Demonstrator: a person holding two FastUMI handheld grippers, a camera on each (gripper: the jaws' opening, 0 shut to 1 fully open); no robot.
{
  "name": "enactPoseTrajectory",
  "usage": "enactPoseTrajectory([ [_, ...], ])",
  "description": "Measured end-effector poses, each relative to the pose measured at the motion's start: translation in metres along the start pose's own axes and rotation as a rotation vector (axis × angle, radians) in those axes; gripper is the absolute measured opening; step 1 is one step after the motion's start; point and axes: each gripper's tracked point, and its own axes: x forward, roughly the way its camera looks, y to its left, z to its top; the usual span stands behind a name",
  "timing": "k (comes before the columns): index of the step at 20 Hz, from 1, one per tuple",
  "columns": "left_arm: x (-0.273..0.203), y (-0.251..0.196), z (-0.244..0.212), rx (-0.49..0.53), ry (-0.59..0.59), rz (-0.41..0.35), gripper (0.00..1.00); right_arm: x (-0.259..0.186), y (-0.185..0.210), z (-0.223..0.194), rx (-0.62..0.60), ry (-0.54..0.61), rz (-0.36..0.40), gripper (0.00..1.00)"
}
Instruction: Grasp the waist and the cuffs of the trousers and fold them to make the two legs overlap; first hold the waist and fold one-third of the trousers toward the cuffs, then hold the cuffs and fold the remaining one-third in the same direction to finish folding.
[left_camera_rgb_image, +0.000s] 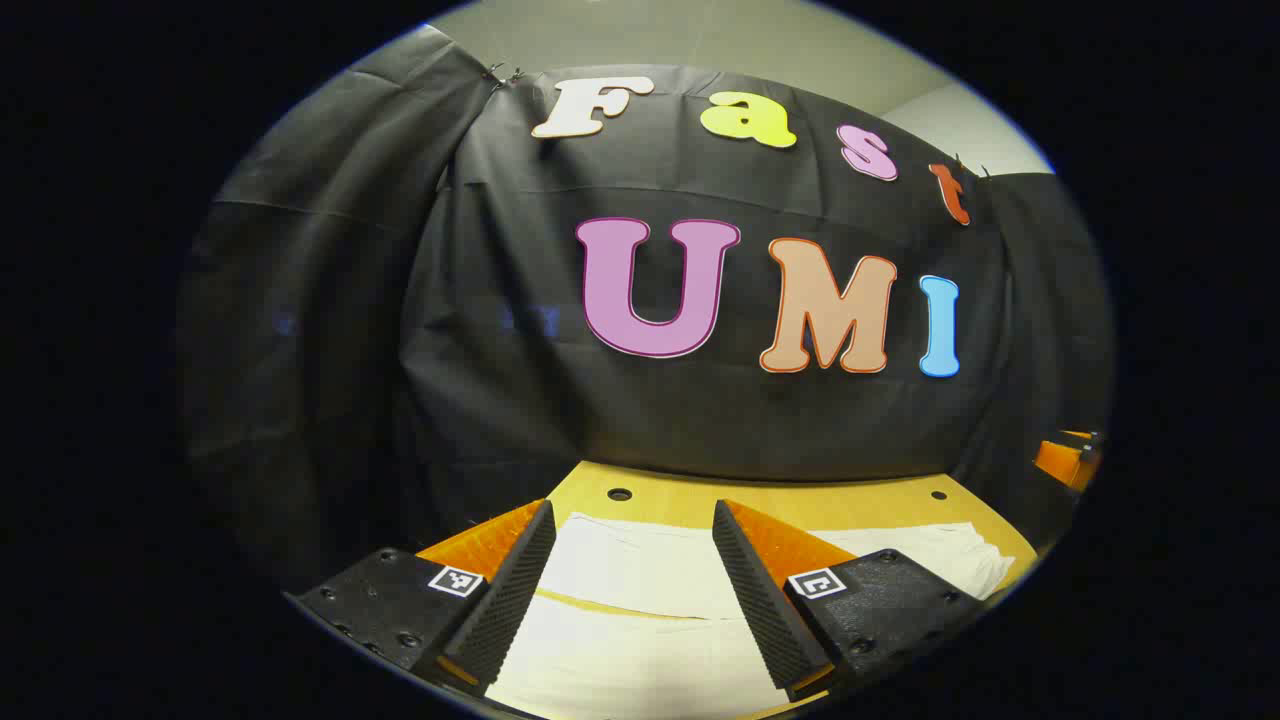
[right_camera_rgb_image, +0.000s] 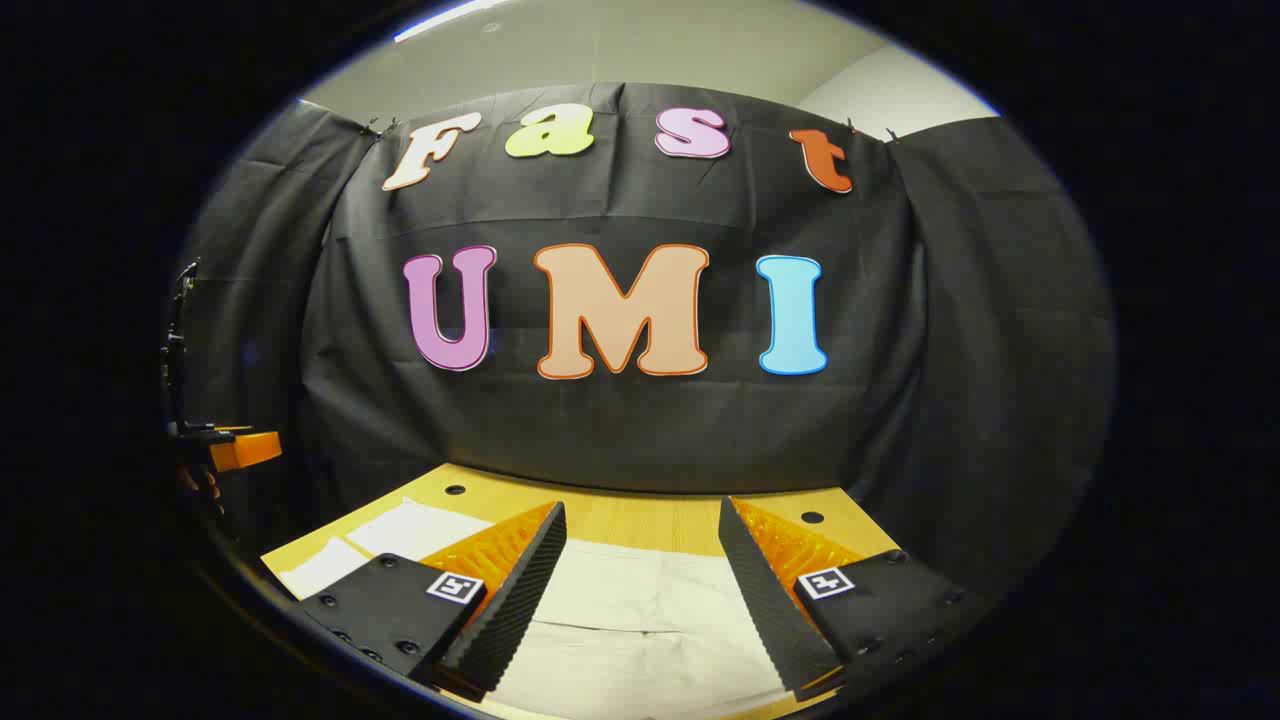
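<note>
White trousers (left_camera_rgb_image: 640, 570) of soft, matt, lightly creased cloth lie on a smooth wooden surface (left_camera_rgb_image: 800, 500) with a dull sheen. The booth wall (right_camera_rgb_image: 620, 430) is black, matt, wrinkled cloth.

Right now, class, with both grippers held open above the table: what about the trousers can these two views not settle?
- White cloth trousers on the wooden table: near part cut off by the left gripper view's lower edge.
- Waist or cuffs: unclear; the right gripper fingers cover both sides.
</note>
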Motion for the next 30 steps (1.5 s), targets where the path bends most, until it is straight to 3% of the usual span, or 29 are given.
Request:
enactPoseTrajectory([
  [4, -0.001, -0.011, -0.004, 0.008, 0.01, -0.024, 0.97, -0.004, -0.01, -0.001, -0.008, -0.003, -0.012, 0.98],
  [6, -0.002, -0.016, -0.004, 0.012, 0.011, -0.035, 0.92, -0.005, -0.015, -0.002, -0.005, -0.002, -0.018, 0.98],
  [10, -0.001, -0.021, -0.003, 0.023, 0.012, -0.046, 0.97, -0.007, -0.021, -0.003, 0.007, 0.004, -0.028, 0.98],
  [13, -0.002, -0.023, -0.005, 0.017, 0.021, -0.051, 0.92, -0.006, -0.027, -0.003, 0.002, 0.005, -0.041, 0.98],
  [17, -0.001, -0.02, -0.013, 0.025, 0.037, -0.06, 0.92, -0.006, -0.029, -0.008, -0.005, 0.013, -0.053, 0.98],
  [19, 0.001, -0.019, -0.02, 0.034, 0.053, -0.07, 0.97, -0.007, -0.028, -0.012, -0.007, 0.02, -0.062, 0.98],
  [23, 0.001, -0.019, -0.037, 0.057, 0.095, -0.15, 0.95, -0.009, -0.024, -0.022, -0.012, 0.037, -0.078, 0.98],
  [30, -0.019, -0.003, -0.11, 0.194, 0.311, -0.321, 0.94, -0.013, -0.01, -0.042, -0.017, 0.062, -0.101, 0.98],
])
